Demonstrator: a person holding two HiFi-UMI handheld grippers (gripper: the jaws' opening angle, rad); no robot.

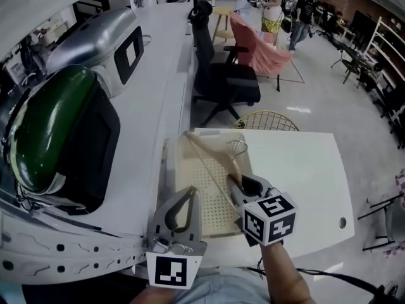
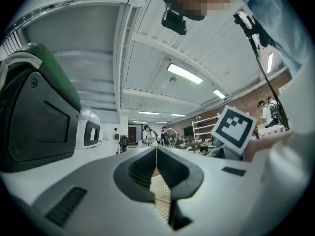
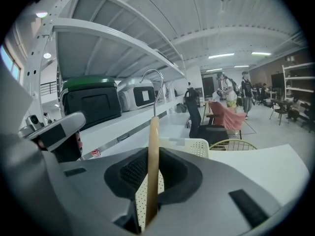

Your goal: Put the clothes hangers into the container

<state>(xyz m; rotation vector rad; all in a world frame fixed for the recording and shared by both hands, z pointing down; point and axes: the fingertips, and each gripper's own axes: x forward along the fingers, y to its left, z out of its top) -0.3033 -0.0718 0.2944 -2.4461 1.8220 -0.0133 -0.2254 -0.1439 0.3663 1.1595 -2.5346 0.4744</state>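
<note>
Wooden clothes hanger (image 1: pixel 205 161) pinched in the narrow jaws of the right hand-held gripper (image 1: pixel 234 182), over the perforated container (image 1: pixel 212 217).
Its long axis runs away from the jaws across the container, with the metal hook farthest. The left hand-held gripper (image 1: pixel 188 194) is closed and empty.

A white tabletop (image 1: pixel 304 170) stands near, with a small round hole (image 1: pixel 342 222) towards its near right corner. Just past its far edge sits a gold wire chair (image 1: pixel 269 120), and beyond that a black office chair (image 1: pixel 221 81). A long tabletop (image 1: pixel 168 56) runs along the left. It carries a green-topped machine (image 1: pixel 50 125) near and a silver machine (image 1: pixel 95 43) farther off. Far back, a pink cloth (image 1: pixel 259 49) drapes over a seat, and two people (image 1: pixel 273 8) stand behind it. Shelving (image 1: pixel 380 49) lines the far right.
</note>
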